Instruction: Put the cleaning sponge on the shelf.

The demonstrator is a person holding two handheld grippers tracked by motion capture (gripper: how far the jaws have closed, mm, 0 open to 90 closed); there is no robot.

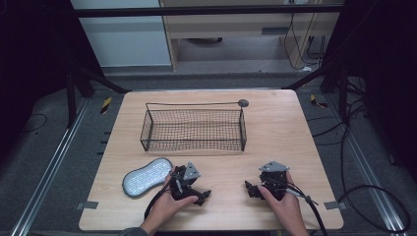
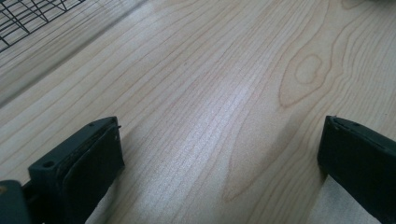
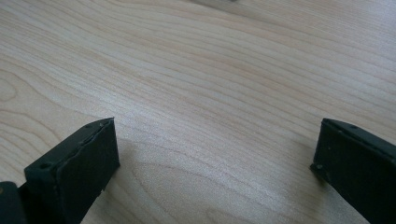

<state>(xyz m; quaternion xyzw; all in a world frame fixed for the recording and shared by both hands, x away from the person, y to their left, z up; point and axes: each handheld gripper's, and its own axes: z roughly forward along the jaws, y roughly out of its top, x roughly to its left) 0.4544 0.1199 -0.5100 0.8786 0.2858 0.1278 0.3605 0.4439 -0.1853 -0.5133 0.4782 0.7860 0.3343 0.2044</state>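
Tongs rest low on the counter (image 1: 275,123) toward the bottom of the high view: left tongs (image 1: 203,194) left of centre, right tongs (image 1: 251,189) right of centre, tips facing each other, well apart. Both pairs stand with jaws wide apart, bare wood between them. Just left of the left tongs lies a grey oval brush (image 1: 146,176). Above, mid-frame, sits a wire basket (image 1: 193,129).
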